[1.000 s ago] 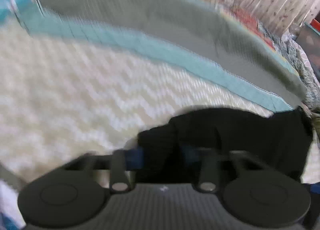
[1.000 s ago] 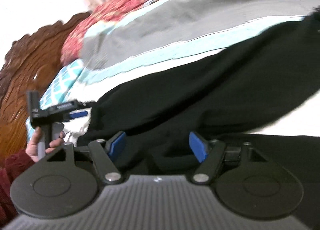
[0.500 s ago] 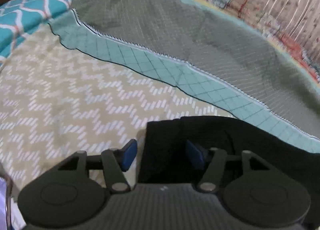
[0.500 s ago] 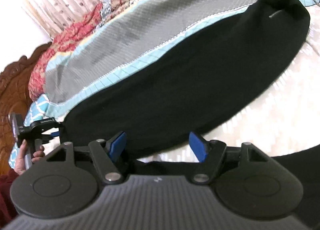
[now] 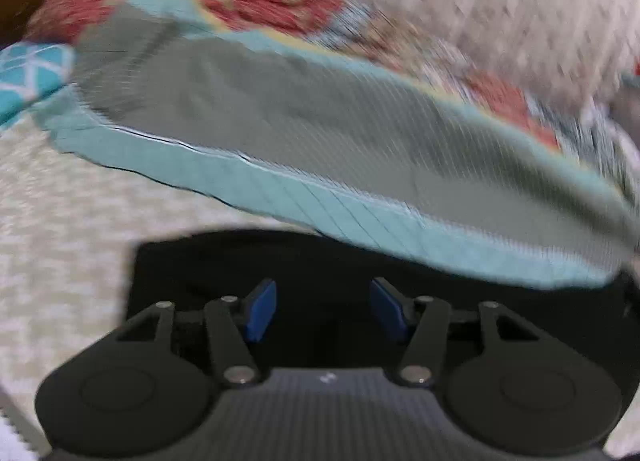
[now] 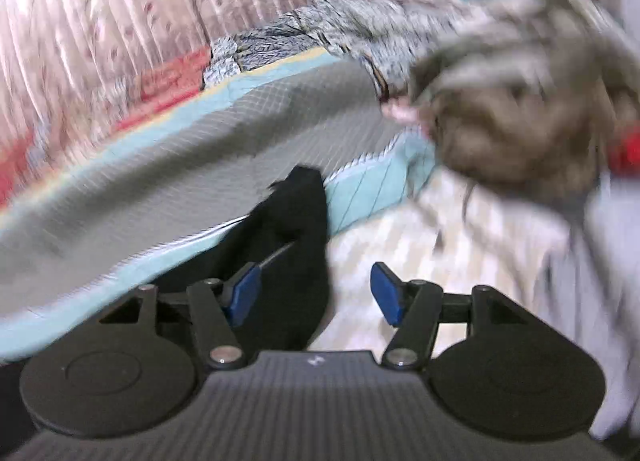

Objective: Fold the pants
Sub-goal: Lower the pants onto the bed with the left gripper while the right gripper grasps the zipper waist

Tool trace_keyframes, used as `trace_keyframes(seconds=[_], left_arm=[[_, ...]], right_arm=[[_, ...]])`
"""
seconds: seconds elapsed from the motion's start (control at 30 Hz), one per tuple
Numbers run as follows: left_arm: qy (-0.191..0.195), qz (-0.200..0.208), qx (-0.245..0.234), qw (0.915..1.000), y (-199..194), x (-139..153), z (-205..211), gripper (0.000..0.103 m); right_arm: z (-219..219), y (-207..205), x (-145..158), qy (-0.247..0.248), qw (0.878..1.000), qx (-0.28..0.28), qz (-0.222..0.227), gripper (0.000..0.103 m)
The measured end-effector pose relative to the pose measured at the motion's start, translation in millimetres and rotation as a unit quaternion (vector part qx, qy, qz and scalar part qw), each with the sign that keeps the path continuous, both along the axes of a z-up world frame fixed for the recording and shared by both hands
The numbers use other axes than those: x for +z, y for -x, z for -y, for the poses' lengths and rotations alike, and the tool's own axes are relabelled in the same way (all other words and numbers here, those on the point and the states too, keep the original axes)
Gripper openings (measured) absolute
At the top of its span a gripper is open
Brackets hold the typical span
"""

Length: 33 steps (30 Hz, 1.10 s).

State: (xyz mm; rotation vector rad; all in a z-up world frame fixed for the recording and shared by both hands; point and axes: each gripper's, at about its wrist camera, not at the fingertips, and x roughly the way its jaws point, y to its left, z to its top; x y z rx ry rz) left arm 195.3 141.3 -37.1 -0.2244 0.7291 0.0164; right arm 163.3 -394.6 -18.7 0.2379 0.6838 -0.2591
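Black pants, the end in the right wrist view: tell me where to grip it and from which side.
Judging by the lay, grip the black pants at the rounded outer edge of that end, coming in low from the bare chevron bedspread side. The other side runs against the teal-bordered quilt, so pads could catch it. The right gripper, jaws just closing, pinches nothing yet.

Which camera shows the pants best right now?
The left wrist view: the black pants run as a broad band across the frame, one squared end showing at left on the zigzag sheet. The right wrist view shows only a narrow, bunched end of the pants beside the quilt.
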Motion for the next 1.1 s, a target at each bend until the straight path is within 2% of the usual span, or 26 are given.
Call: trace_keyframes(seconds=[0.07, 0.13, 0.2, 0.27, 0.37, 0.4, 0.47, 0.53, 0.57, 0.63, 0.7, 0.73, 0.77, 0.8, 0.87, 0.93, 1.03, 1.07, 1.1], left_arm=[[-0.008, -0.016, -0.012, 0.9998, -7.1, -18.4, 14.7, 0.052], [-0.015, -0.028, -0.012, 0.9994, -9.4, -35.5, 23.8, 0.052], [-0.030, -0.029, -0.013, 0.9990, -8.6, -50.3, 27.3, 0.052], [-0.067, -0.004, -0.027, 0.9974, -2.7, -57.3, 33.4, 0.053], [-0.124, 0.012, -0.029, 0.9918, 0.7, -63.6, 51.7, 0.055], [-0.126, 0.012, -0.028, 0.9915, -1.2, -63.1, 51.8, 0.056], [-0.116, 0.013, -0.027, 0.9928, -1.3, -62.7, 48.5, 0.056], [-0.113, 0.014, -0.028, 0.9931, -1.8, -62.4, 46.4, 0.056], [-0.117, 0.015, -0.028, 0.9927, -1.8, -63.0, 47.0, 0.056], [-0.119, 0.016, -0.027, 0.9924, -0.8, -63.2, 46.0, 0.056], [-0.116, 0.016, -0.028, 0.9928, -1.1, -63.6, 45.9, 0.056], [-0.114, 0.015, -0.028, 0.9929, -2.3, -63.0, 45.6, 0.056], [-0.115, 0.013, -0.029, 0.9929, -4.4, -61.9, 46.1, 0.056], [-0.117, 0.010, -0.031, 0.9926, -4.7, -59.5, 46.8, 0.056], [-0.114, 0.000, -0.039, 0.9927, -5.2, -48.4, 45.8, 0.057], [-0.113, 0.020, -0.042, 0.9925, -0.8, -31.8, 40.2, 0.059], [-0.170, 0.052, -0.049, 0.9828, -1.3, -7.1, 31.5, 0.062], [-0.201, 0.055, -0.057, 0.9765, -5.0, -2.2, 29.5, 0.065], [-0.233, 0.056, -0.065, 0.9687, -9.3, 0.2, 28.5, 0.072]], right_arm=[[-16.1, -23.3, 2.2, 0.057, 0.997, 0.060, -0.007, 0.063], [-34.3, -49.9, -1.3, 0.101, 0.987, 0.123, -0.020, 0.062], [-34.5, -72.9, -11.9, 0.130, 0.980, 0.147, -0.041, 0.058], [-26.6, -97.4, -27.5, 0.143, 0.979, 0.129, -0.072, 0.058], [-3.5, -122.9, -55.2, 0.144, 0.976, 0.093, -0.132, 0.058], [4.2, -124.7, -62.6, 0.147, 0.975, 0.085, -0.143, 0.049], [21.9, -118.1, -62.8, 0.142, 0.979, 0.060, -0.133, 0.024], [53.8, -105.8, -52.6, 0.092, 0.990, 0.023, -0.106, 0.021], [76.5, -95.6, -47.2, 0.066, 0.993, -0.005, -0.097, 0.021], [113.9, -80.2, -43.2, 0.047, 0.992, -0.058, -0.102, 0.025], [145.2, -65.9, -44.7, 0.079, 0.977, -0.148, -0.129, 0.044], [160.9, -57.1, -43.6, 0.072, 0.972, -0.178, -0.135, 0.050], [175.0, -47.0, -40.4, 0.042, 0.972, -0.191, -0.127, 0.051], [183.3, -36.8, -35.5, 0.015, 0.974, -0.196, -0.110, 0.051], [181.0, -25.0, -22.4, 0.016, 0.980, -0.178, -0.085, 0.051], [173.7, -23.3, -12.9, 0.012, 0.986, -0.145, -0.075, 0.051], [161.8, -34.7, -3.4, -0.026, 0.992, -0.099, -0.071, 0.051], [158.4, -42.9, -1.9, -0.044, 0.993, -0.088, -0.072, 0.051], [153.2, -49.3, -0.1, -0.062, 0.992, -0.083, -0.074, 0.051]])
